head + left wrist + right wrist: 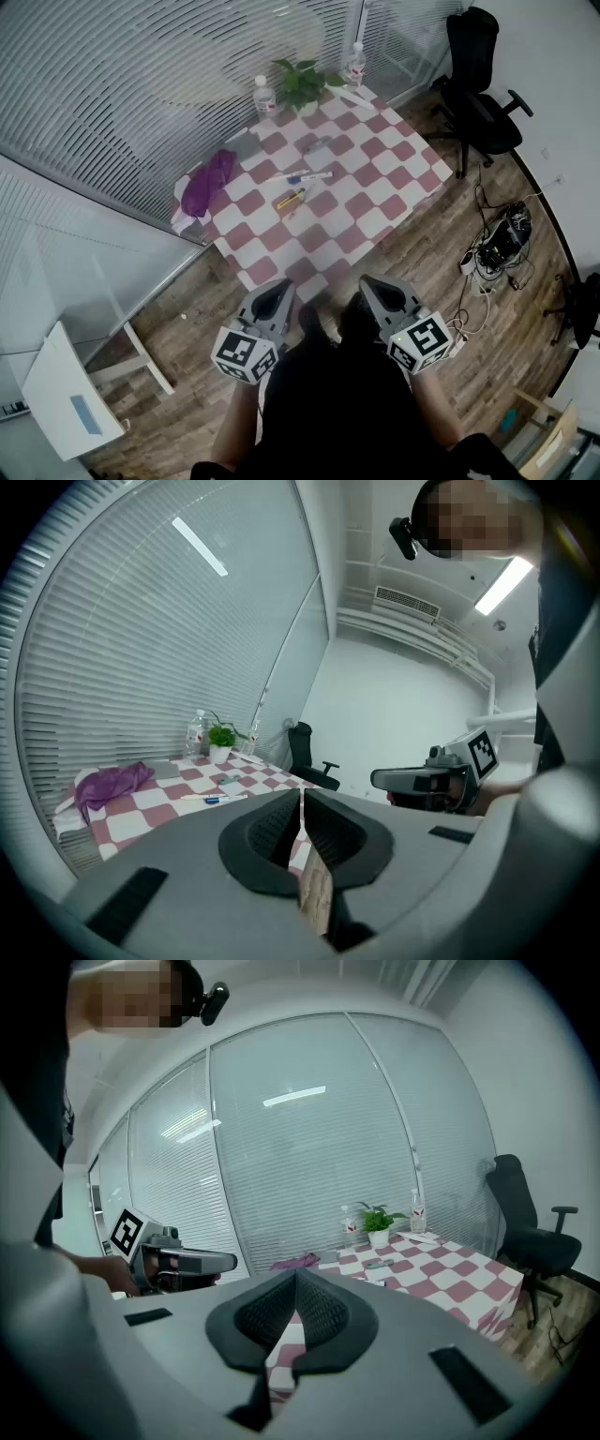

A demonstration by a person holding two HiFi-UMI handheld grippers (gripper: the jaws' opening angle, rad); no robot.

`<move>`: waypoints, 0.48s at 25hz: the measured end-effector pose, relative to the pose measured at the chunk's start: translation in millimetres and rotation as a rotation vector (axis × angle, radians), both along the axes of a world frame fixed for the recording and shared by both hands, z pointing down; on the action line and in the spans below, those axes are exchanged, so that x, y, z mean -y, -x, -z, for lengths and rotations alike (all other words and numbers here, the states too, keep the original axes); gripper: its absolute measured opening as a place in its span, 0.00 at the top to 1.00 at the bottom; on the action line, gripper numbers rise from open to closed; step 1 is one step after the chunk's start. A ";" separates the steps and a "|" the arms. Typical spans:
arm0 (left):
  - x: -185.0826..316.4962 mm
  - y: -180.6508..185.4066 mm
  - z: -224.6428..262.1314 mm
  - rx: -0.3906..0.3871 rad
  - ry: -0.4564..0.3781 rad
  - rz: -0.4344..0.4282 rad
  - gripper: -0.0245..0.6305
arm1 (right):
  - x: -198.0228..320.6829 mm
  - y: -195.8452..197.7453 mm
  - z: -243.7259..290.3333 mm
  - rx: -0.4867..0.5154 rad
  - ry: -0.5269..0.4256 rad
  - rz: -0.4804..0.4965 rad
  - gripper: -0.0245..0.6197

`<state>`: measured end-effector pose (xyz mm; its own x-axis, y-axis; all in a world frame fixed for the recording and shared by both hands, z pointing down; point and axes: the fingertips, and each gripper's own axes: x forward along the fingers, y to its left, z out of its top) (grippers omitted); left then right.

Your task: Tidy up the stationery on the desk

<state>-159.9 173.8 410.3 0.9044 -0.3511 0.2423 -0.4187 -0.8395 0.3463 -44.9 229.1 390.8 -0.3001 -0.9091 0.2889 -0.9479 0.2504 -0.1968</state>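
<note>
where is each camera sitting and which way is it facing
Head view: on the person's head, looking steeply down at the checkered table; left gripper, right gripper and torso show below.
Left gripper view: on that gripper, looking along its shut jaws towards the table; right gripper at right.
Right gripper view: on that gripper, looking along its shut jaws towards the table; left gripper at left.
Shared: all see the table, plant and black chair.

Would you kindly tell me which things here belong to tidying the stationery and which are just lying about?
For the job: white pen, yellow pen.
Just lying about: purple cloth, potted plant, bottle, second bottle, office chair.
</note>
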 end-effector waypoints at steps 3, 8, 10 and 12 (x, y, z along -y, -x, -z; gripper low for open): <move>-2.9 -0.2 -1.2 0.005 0.005 -0.005 0.90 | -1.5 2.0 -0.3 0.016 0.002 -0.001 0.93; -7.2 -2.6 -0.9 0.007 0.010 -0.008 0.90 | -3.8 1.8 1.0 0.001 0.006 0.006 0.93; -8.1 -4.2 -1.5 0.010 0.012 -0.009 0.90 | -2.7 1.6 1.0 0.001 0.003 0.012 0.93; -8.7 -6.0 -2.2 0.010 0.015 -0.013 0.90 | -1.0 1.9 2.8 0.019 -0.009 0.016 0.93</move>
